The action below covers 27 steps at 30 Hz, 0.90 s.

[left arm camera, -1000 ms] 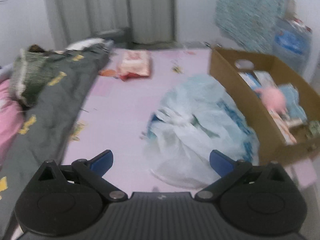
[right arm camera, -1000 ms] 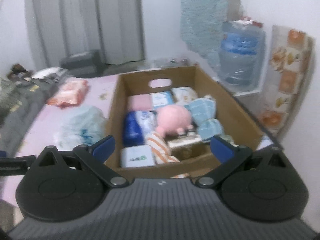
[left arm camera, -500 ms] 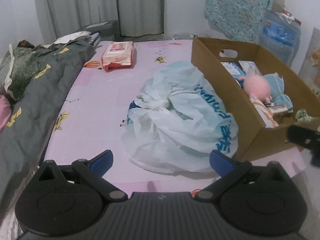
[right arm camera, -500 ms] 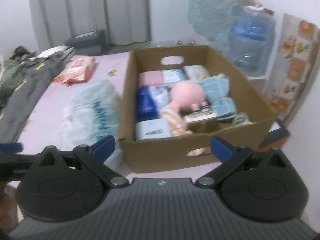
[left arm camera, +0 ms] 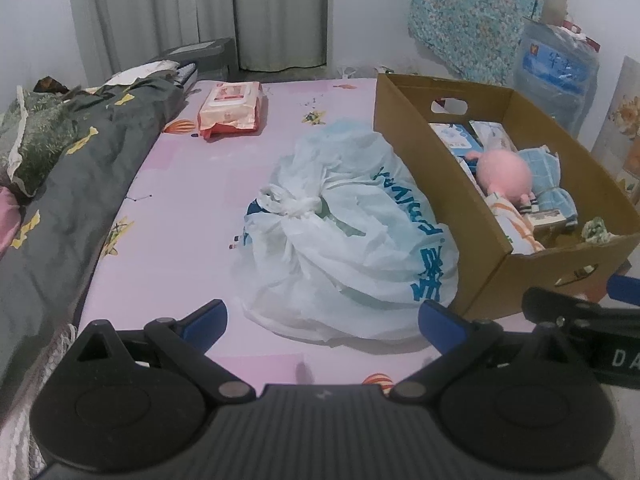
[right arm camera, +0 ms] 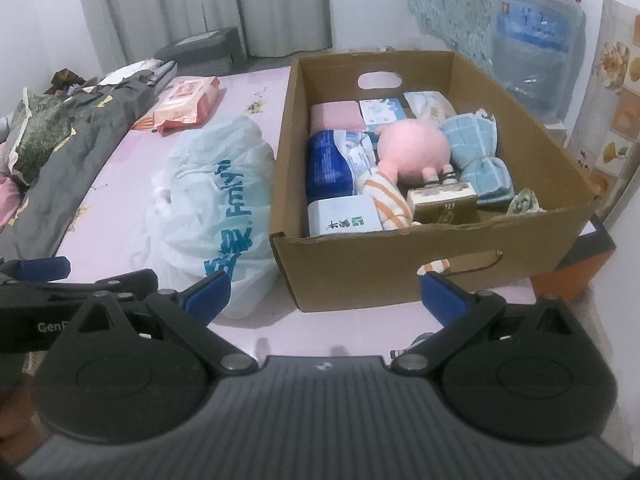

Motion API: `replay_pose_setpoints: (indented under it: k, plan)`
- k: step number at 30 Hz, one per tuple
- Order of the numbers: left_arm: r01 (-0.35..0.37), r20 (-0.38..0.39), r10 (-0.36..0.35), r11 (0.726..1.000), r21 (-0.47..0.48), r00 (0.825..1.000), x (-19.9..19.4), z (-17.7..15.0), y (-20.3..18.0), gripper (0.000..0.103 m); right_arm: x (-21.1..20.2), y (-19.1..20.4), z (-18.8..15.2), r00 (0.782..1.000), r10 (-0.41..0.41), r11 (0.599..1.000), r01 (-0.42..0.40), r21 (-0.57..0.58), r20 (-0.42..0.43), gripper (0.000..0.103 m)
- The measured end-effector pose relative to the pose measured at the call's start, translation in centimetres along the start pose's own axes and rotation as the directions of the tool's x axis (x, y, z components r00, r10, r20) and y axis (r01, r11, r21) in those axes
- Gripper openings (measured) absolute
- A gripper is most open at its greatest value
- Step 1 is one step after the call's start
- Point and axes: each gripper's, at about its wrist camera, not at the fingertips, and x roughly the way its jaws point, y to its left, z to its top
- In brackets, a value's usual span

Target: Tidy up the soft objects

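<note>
A cardboard box stands on the pink bed, holding a pink plush toy, blue towels, tissue packs and a striped cloth. A knotted white plastic bag lies just left of the box. A red-and-white wipes pack lies farther back. My left gripper is open and empty in front of the bag. My right gripper is open and empty in front of the box's near wall.
A dark grey blanket and a green pillow lie along the bed's left side. A large water bottle and patterned cloth stand by the right wall. Curtains hang behind the bed.
Both grippers have pulled back from the bed, so the bag and the box look farther away. Both stayed open and empty. The right gripper's side now shows in the left wrist view.
</note>
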Motion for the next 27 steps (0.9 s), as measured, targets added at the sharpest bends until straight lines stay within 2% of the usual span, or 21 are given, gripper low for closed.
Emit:
replay_pose_setpoints:
  k: [9, 27]
  plan:
    - [0.001, -0.007, -0.001, 1.000, 0.001, 1.000, -0.02, 0.12, -0.19, 0.102, 0.23, -0.33, 0.02, 1.000, -0.031, 0.999, 0.031, -0.014, 0.006, 0.102]
    - [-0.003, -0.011, 0.003, 1.000, -0.005, 1.000, 0.14, 0.10, -0.03, 0.102, 0.33, -0.24, -0.01, 0.999, -0.037, 0.999, 0.037, -0.019, 0.008, 0.102]
